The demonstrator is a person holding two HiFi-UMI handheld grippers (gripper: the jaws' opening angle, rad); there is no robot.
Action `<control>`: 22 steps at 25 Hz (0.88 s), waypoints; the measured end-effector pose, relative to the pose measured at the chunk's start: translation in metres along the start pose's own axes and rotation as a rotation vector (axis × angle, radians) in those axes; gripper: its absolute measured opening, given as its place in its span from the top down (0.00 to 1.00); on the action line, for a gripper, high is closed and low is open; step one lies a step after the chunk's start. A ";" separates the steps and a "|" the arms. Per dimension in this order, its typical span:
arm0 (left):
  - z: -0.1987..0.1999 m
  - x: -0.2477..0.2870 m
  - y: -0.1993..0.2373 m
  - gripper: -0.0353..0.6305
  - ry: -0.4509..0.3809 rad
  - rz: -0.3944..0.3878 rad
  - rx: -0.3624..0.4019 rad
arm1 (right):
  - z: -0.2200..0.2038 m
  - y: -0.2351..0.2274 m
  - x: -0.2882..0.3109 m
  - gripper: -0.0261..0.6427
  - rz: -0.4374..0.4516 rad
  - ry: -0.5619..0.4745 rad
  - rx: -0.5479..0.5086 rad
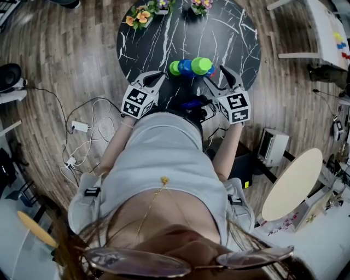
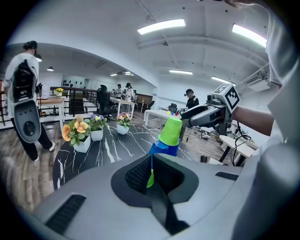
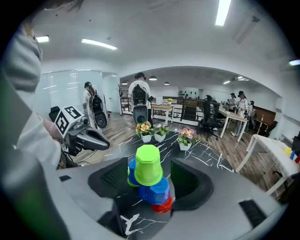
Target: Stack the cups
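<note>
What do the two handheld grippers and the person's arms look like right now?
Both the left gripper and right gripper have light grey bodies and black jaws with textured black pads. Each carries a white cube printed with black square markers. The forearms are bare; the person wears a light grey top.

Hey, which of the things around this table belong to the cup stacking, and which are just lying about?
Part of the job: green cup, blue cups, red cup, table.
Just lying about: flower pots, charger, round board.
</note>
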State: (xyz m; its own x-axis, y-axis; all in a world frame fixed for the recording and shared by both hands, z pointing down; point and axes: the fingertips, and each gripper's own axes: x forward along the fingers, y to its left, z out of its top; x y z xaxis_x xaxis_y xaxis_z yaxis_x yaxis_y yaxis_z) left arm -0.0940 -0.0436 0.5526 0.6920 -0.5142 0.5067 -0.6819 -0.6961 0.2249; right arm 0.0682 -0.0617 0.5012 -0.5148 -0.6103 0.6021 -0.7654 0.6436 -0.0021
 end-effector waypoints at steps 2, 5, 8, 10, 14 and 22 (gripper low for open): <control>0.004 0.001 -0.001 0.90 -0.011 0.002 0.010 | -0.005 0.001 -0.004 0.53 -0.012 -0.014 0.022; 0.011 0.002 -0.004 0.90 -0.030 -0.003 0.023 | -0.015 0.004 -0.007 0.55 -0.020 -0.023 0.056; 0.019 0.003 -0.009 0.90 -0.046 -0.016 0.034 | -0.026 0.010 -0.007 0.61 -0.026 -0.012 0.074; 0.024 0.004 -0.013 0.90 -0.056 -0.025 0.043 | -0.035 0.014 -0.005 0.66 -0.020 0.002 0.080; 0.032 0.009 -0.022 0.90 -0.074 -0.044 0.063 | -0.045 0.026 0.002 0.75 0.007 0.010 0.099; 0.050 0.012 -0.037 0.90 -0.104 -0.095 0.099 | -0.034 0.057 0.011 0.89 0.089 -0.062 0.061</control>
State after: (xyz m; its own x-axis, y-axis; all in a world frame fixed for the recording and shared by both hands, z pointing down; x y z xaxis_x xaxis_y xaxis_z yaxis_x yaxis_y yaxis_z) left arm -0.0489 -0.0493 0.5088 0.7763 -0.4893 0.3974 -0.5893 -0.7872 0.1817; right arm 0.0322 -0.0156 0.5349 -0.6030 -0.5808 0.5469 -0.7368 0.6683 -0.1026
